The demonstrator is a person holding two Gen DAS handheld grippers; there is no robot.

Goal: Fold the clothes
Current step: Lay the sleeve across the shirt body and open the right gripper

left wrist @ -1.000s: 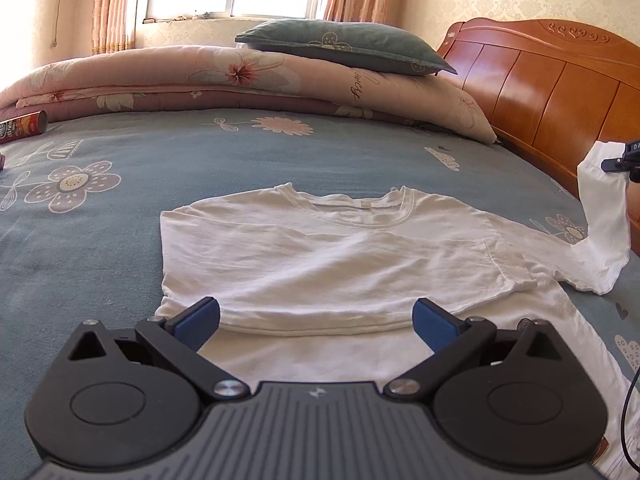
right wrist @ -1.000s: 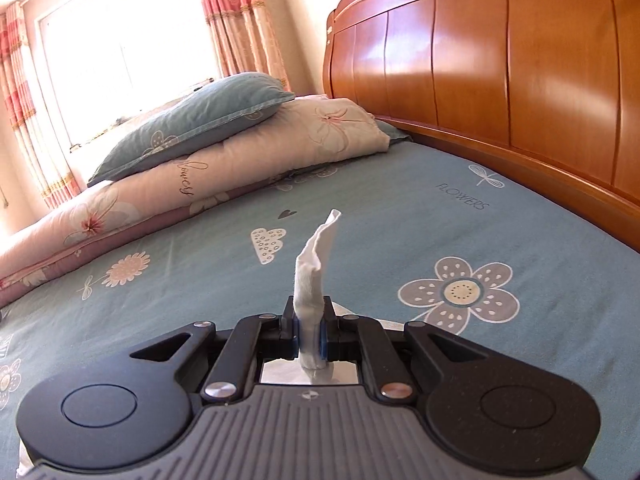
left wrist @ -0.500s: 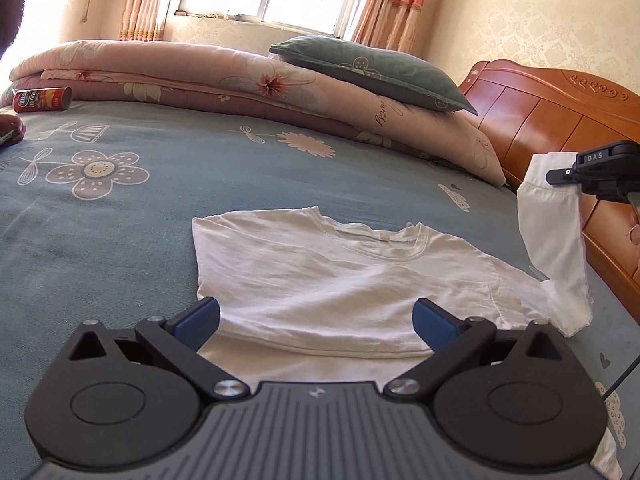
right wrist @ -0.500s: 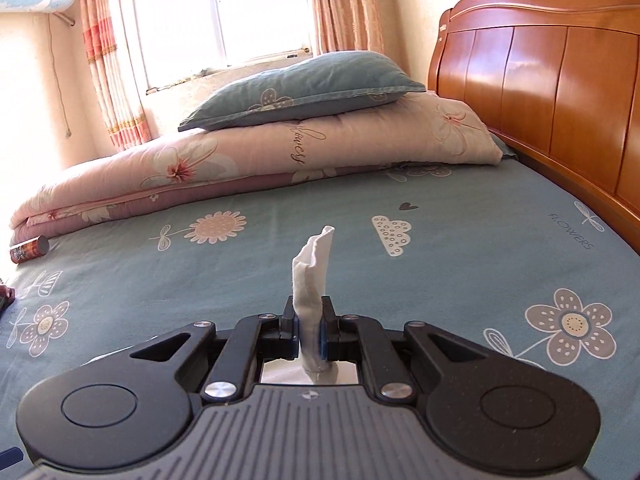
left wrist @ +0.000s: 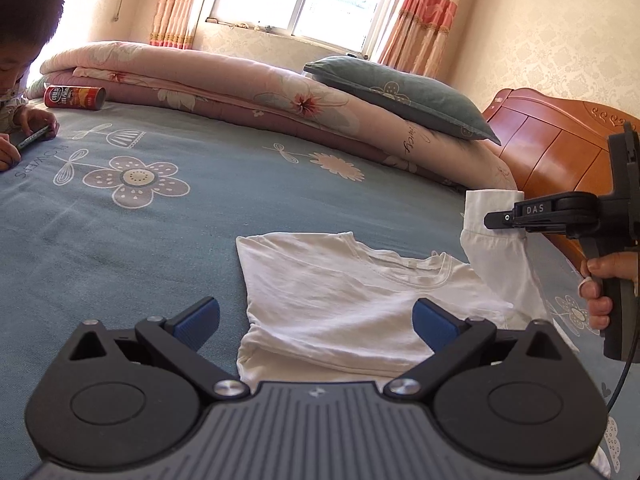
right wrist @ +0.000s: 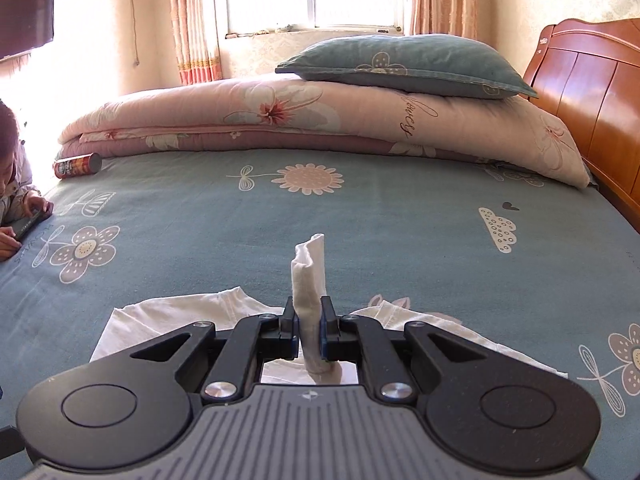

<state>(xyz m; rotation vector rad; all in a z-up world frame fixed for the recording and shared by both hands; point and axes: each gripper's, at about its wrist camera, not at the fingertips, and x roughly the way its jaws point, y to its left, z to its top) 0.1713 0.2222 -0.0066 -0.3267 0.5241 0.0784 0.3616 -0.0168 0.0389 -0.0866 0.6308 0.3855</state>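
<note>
A white long-sleeved shirt (left wrist: 344, 304) lies flat on the blue flowered bedsheet (left wrist: 200, 220), one side folded in. My left gripper (left wrist: 316, 320) hovers open over the shirt's near hem, nothing between its blue pads. My right gripper (left wrist: 490, 220) comes in from the right, held by a hand (left wrist: 596, 288), and is shut on the cuff of the shirt's sleeve (left wrist: 500, 248), which hangs lifted above the shirt's right side. In the right wrist view the pinched sleeve (right wrist: 309, 280) stands up between the shut gripper (right wrist: 309, 324), with the shirt (right wrist: 168, 312) spread below.
A folded pink quilt (left wrist: 240, 92) with a teal pillow (left wrist: 400, 92) lies along the far side. A wooden headboard (left wrist: 560, 152) rises at the right. A red can (left wrist: 74, 97) lies at the far left, beside a person (left wrist: 20, 40) leaning over a phone.
My right gripper has carried the lifted sleeve leftward, from beside the headboard to over the shirt's right side. The left wrist view has swung left, bringing the person into sight.
</note>
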